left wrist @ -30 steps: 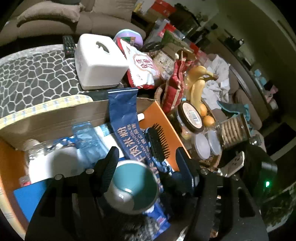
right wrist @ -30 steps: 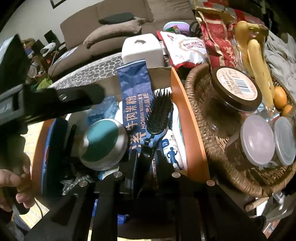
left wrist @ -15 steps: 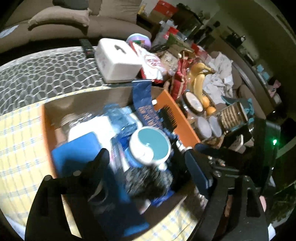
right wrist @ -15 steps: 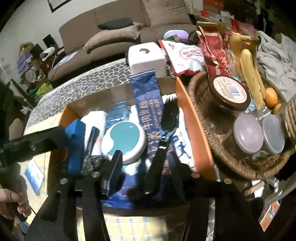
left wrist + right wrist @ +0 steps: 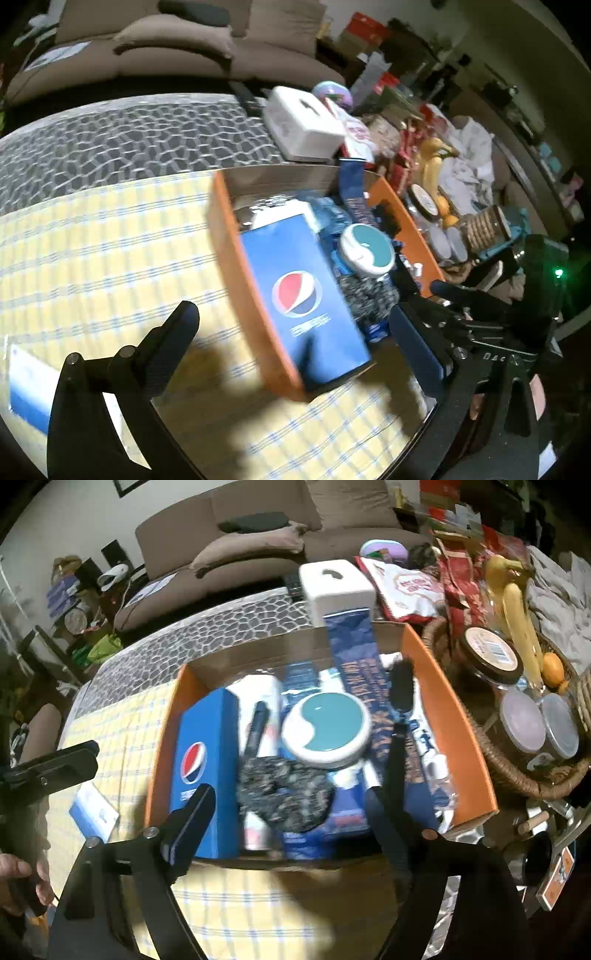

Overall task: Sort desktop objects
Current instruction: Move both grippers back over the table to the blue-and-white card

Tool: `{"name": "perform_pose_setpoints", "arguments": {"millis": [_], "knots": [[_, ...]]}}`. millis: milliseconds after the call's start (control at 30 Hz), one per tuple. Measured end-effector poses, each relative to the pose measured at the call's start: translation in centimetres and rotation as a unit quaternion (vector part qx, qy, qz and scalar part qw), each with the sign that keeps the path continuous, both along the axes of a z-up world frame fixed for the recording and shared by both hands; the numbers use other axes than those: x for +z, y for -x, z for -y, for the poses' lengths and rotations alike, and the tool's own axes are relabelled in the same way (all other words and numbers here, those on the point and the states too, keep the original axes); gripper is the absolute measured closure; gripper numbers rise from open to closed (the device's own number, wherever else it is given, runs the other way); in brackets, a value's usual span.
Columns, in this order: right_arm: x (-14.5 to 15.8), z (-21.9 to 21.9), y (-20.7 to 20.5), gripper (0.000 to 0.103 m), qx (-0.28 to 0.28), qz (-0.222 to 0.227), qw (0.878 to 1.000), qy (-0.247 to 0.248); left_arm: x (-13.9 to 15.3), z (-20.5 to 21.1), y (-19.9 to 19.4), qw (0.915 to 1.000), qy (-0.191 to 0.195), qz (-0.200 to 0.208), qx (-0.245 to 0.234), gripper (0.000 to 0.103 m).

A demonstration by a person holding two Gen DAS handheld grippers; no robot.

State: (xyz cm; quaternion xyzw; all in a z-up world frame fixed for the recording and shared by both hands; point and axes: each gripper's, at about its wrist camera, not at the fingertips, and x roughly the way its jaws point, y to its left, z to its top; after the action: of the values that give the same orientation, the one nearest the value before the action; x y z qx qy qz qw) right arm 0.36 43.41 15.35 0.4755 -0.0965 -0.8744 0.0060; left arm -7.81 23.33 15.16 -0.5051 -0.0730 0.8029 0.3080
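Note:
An orange-walled cardboard box [image 5: 450, 716] holds a blue Pepsi carton [image 5: 201, 760], a round teal-and-white tin [image 5: 325, 727], a dark speckled cloth [image 5: 284, 794], a black hairbrush [image 5: 400, 690] and a blue noodle packet [image 5: 354, 646]. My right gripper [image 5: 290, 812] hovers over the box's near edge, its jaws opening with nothing pressed between them. My left gripper [image 5: 295, 339] hangs above the box's near left corner [image 5: 255, 306], jaws still opening and empty. Beyond it lie the Pepsi carton [image 5: 299, 291] and the tin [image 5: 365, 251].
A wicker basket [image 5: 517, 779] with jars, bananas and oranges stands right of the box. Behind it are a white tissue box [image 5: 338, 587] and snack bags. A small blue-and-white packet [image 5: 94, 812] lies on the yellow checked cloth. A hand [image 5: 18, 882] shows at the lower left.
Both grippers have drawn back from the box and opened. The left one let go of the teal tin and the right one let go of the hairbrush handle; both things now lie in the box.

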Motion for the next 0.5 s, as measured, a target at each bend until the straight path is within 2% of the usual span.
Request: {"name": "perform_pose_setpoints", "arguments": {"millis": [233,500], "knots": [[0.7,4.3,-0.2,0.004,0.017,-0.004,1.000,-0.011,-0.3,5.8,-1.4,0.9995,0.012,-0.003,0.029,0.000],[1.0,9.6,-0.2,0.003,0.045,-0.009,0.999,-0.014,-0.4,12.0,-2.7,0.9976,0.045,-0.015,0.051,0.000]]}}
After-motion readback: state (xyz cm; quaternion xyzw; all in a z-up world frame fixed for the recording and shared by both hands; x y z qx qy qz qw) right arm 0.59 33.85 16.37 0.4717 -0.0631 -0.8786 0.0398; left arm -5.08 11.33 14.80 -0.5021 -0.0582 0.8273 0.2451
